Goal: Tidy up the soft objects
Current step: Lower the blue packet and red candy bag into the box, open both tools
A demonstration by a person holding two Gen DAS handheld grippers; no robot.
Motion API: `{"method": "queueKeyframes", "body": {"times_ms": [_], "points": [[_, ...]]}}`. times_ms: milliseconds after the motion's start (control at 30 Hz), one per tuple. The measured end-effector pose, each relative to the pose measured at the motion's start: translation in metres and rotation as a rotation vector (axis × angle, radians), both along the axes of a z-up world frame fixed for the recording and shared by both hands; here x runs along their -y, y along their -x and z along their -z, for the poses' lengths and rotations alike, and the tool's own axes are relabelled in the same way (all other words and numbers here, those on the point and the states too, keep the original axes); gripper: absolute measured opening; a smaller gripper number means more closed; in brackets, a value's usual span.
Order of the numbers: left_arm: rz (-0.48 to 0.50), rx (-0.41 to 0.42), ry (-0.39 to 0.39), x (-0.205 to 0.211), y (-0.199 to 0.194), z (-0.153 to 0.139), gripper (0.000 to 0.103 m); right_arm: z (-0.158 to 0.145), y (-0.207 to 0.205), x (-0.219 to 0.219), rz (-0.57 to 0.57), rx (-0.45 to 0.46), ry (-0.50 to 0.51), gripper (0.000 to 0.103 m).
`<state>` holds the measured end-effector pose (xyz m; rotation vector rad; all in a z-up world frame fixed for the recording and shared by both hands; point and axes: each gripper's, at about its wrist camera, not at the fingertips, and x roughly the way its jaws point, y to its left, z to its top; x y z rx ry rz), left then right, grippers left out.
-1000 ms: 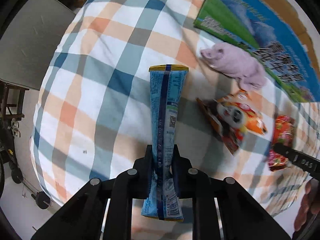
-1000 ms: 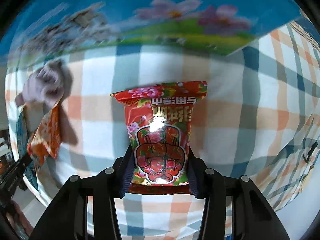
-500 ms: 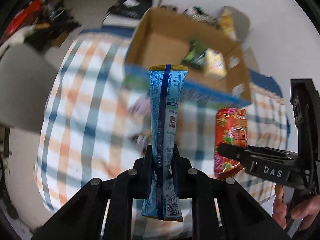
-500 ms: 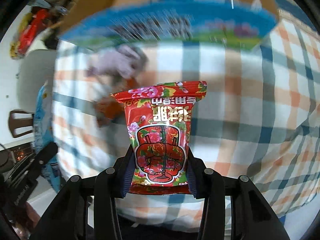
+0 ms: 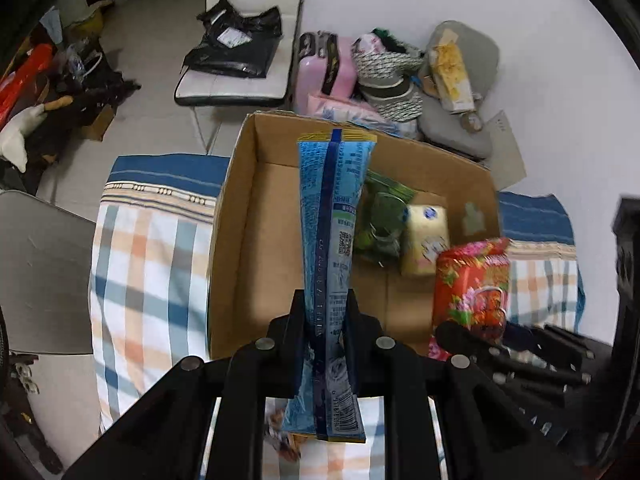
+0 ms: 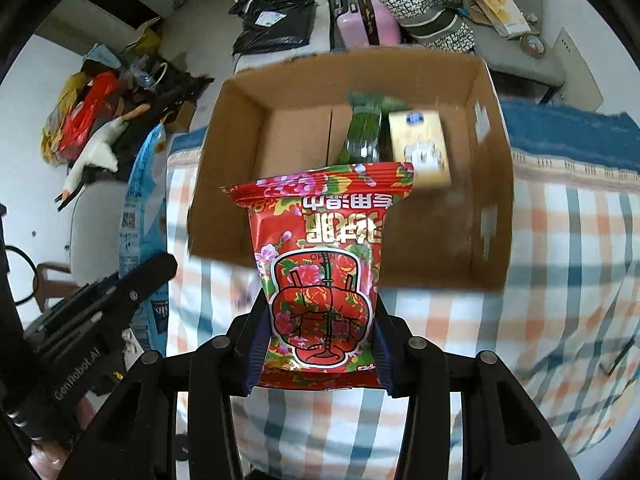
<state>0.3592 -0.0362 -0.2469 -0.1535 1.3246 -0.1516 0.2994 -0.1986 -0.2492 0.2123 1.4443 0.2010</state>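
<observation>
Both packets (image 5: 332, 248) (image 6: 322, 264) now over carton (image 5: 256, 208)

A long blue packet (image 5: 334, 240) with a dark centre seam and yellow top edge stands upright, pinched near its lower end, above the open cardboard box (image 5: 236, 240). A red flowered snack bag (image 6: 324, 264), print upside down, is held upright at the box's near wall. Inside the box lie a green packet (image 5: 380, 220) and a yellow pack (image 5: 426, 236), side by side.
</observation>
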Motion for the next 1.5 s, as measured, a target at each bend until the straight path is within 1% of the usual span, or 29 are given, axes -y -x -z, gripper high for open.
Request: {"method": "queueKeyframes", "body": {"times_ms": [133, 200, 300, 500, 567, 667, 733, 800, 867, 933, 967, 1167, 1300, 1400, 1467, 1500], "points": [[0.035, -0.078, -0.032, 0.008, -0.034, 0.032, 0.014, 0.015, -0.040, -0.009, 0.003, -0.021, 0.060, 0.047], [0.057, -0.107, -0.047, 0.013, -0.044, 0.043, 0.014, 0.035, -0.058, -0.007, 0.021, -0.047, 0.088, 0.047], [0.068, -0.147, -0.070, 0.016, -0.060, 0.063, 0.014, 0.055, -0.062, 0.009, 0.057, -0.101, 0.100, 0.047], [0.076, -0.197, -0.079, 0.024, -0.085, 0.083, 0.014, 0.095, -0.057, 0.049, 0.122, -0.191, 0.128, 0.047], [0.084, -0.204, -0.092, 0.029, -0.090, 0.089, 0.015, 0.103, -0.057, 0.056, 0.134, -0.208, 0.129, 0.047], [0.095, -0.214, -0.124, 0.035, -0.100, 0.096, 0.018, 0.115, -0.060, 0.063, 0.146, -0.232, 0.138, 0.047], [0.091, -0.234, -0.158, 0.037, -0.104, 0.100, 0.024, 0.119, -0.061, 0.064, 0.151, -0.234, 0.146, 0.047], [0.083, -0.243, -0.167, 0.038, -0.109, 0.104, 0.026, 0.125, -0.064, 0.066, 0.154, -0.250, 0.146, 0.048], [0.069, -0.241, -0.181, 0.036, -0.110, 0.104, 0.027, 0.130, -0.066, 0.067, 0.156, -0.267, 0.149, 0.048], [0.062, -0.239, -0.171, 0.035, -0.109, 0.102, 0.028, 0.130, -0.067, 0.067, 0.159, -0.270, 0.157, 0.054], [0.061, -0.239, -0.171, 0.034, -0.108, 0.100, 0.028, 0.125, -0.066, 0.065, 0.162, -0.260, 0.163, 0.059], [0.055, -0.210, -0.177, 0.028, -0.093, 0.087, 0.028, 0.112, -0.069, 0.060, 0.146, -0.226, 0.180, 0.061], [0.051, -0.174, -0.177, 0.022, -0.071, 0.073, 0.030, 0.104, -0.069, 0.060, 0.143, -0.219, 0.172, 0.061], [0.056, -0.139, -0.187, 0.020, -0.057, 0.063, 0.036, 0.099, -0.063, 0.053, 0.128, -0.210, 0.175, 0.061], [0.061, -0.098, -0.199, 0.019, -0.042, 0.052, 0.044, 0.096, -0.060, 0.051, 0.122, -0.207, 0.180, 0.061], [0.064, -0.076, -0.199, 0.018, -0.036, 0.046, 0.056, 0.094, -0.058, 0.049, 0.119, -0.202, 0.180, 0.061]]}}
